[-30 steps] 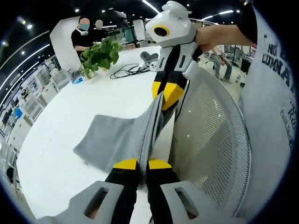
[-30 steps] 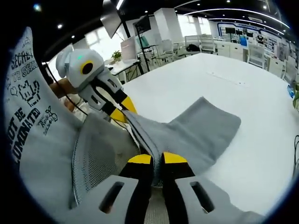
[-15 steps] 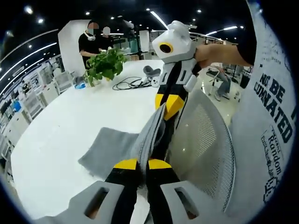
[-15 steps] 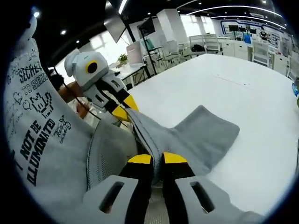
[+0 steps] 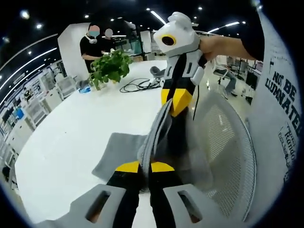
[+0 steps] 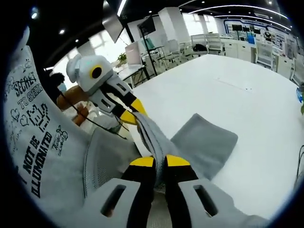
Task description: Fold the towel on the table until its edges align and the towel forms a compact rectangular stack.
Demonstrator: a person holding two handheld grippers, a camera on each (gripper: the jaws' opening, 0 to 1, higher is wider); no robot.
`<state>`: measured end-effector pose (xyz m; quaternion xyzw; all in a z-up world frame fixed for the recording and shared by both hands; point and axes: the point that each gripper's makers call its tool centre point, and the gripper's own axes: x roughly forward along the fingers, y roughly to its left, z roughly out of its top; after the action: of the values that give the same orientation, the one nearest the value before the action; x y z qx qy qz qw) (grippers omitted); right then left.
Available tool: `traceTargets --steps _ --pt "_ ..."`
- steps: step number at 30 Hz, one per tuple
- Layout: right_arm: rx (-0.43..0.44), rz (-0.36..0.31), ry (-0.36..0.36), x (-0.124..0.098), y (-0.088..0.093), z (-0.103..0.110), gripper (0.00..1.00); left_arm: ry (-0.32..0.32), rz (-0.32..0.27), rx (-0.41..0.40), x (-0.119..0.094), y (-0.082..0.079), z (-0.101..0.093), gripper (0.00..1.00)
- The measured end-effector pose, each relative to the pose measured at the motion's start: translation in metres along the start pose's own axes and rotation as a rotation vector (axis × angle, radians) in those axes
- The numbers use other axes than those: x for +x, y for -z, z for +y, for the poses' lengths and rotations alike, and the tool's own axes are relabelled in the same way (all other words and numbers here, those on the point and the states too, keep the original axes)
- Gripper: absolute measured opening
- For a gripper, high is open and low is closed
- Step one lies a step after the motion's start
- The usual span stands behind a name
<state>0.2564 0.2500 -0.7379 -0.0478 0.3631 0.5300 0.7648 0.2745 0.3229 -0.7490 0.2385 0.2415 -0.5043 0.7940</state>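
**Grey towel held stretched between two grippers above the near edge of a white worktop**

The left gripper has its yellow-tipped fingers pressed together on one end of a raised edge of the grey towel. The right gripper has its fingers pressed together on the other end of that same edge. Each gripper appears in the other's view: in the left gripper view the right one sits farther along the cloth and higher, and in the right gripper view the left one sits up and to the left.

The held edge runs taut from one pair of fingers to the other, so its long axis lies straight along the line between the two grippers. From that edge the rest of the towel hangs down and trails away onto the worktop, where a flat grey panel lies on the far side of the fingers. Both grippers are about equally near the cloth. My judgement is that the coming fold depends on carrying the held edge outward over that resting panel.

The worktop is large, white and glossy. A potted plant and a looped black cable sit at its far side. A white mesh chair back stands just beside the held cloth. The room is a bright open office with desks and ceiling lights.
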Motion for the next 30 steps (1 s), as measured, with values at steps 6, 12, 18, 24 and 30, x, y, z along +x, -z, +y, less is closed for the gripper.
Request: traceTargets --steps 6,12,18,24,30 --pt "0.068 -0.015 -0.016 0.004 -0.017 -0.017 0.04 -0.048 -0.037 -0.046 0.005 -0.002 0.026 0.06" --pt "0.133 -0.026 -0.054 0.017 -0.028 -0.040 0.04 -0.079 -0.063 -0.137 0.019 0.007 0.053 0.07" --pt "0.228 -0.005 -0.068 0.035 -0.030 -0.071 0.05 -0.083 -0.040 -0.186 0.042 0.022 0.072 0.07" --pt "0.245 0.038 -0.061 0.054 -0.022 -0.103 0.05 -0.077 0.005 -0.202 0.068 0.038 0.088 0.07" --pt "0.299 0.069 -0.062 0.069 -0.016 -0.130 0.05 -0.060 0.038 -0.239 0.088 0.052 0.101 0.08"
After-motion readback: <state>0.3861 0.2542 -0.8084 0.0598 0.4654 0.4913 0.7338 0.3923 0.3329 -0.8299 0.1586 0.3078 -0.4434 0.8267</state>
